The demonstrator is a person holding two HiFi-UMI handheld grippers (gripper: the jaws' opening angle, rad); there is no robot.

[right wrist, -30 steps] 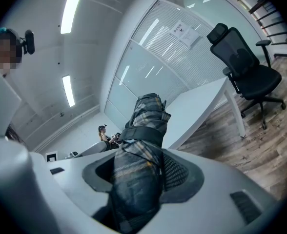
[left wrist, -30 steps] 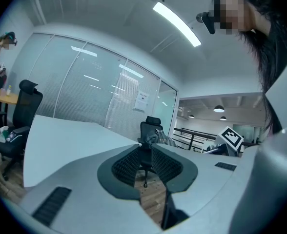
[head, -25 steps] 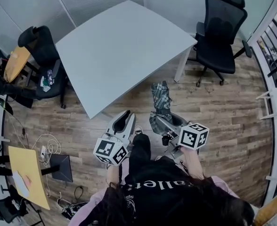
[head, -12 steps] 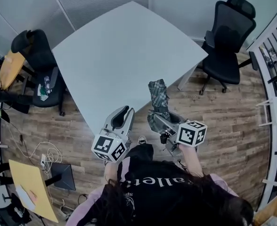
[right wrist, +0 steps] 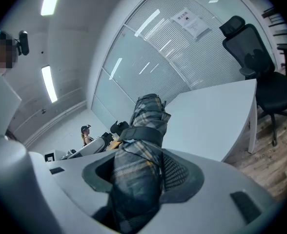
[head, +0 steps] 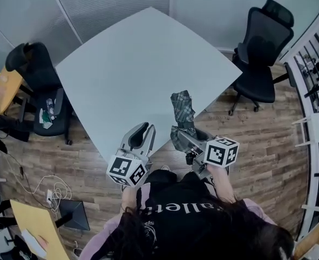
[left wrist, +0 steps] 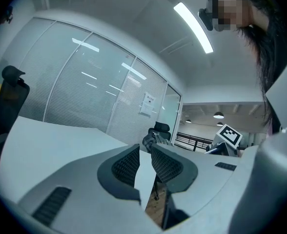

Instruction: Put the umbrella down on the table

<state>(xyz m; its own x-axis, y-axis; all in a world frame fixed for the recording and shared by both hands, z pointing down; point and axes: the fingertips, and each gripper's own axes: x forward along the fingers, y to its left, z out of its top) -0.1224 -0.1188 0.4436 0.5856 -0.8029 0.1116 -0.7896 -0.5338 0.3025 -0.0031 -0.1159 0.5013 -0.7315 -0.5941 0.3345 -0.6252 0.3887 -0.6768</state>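
- A black chair (head: 34,64) stands at the left edge of the head view, just beside the table's left corner.
- The pale grey table (head: 138,64) fills the upper middle of the frame, and its top is bare.
- The left gripper (head: 143,128) sits at lower centre and points up the frame at the table's near edge. In the left gripper view its jaws (left wrist: 144,152) stand a narrow gap apart with nothing between them. Only the table corner shows through the gap.
- The umbrella (head: 182,110), folded, plaid and strapped shut, is just right of centre. It is held in the air, not lying on the table. Its upper end overlaps the table's near edge and the rest hangs over the wood floor (head: 257,140).
- The right gripper (head: 182,137) is clamped on the umbrella's lower part. In the right gripper view both pads (right wrist: 177,172) press against the cloth.
- A black office chair (head: 262,53) stands at upper right, beside the table's right corner.
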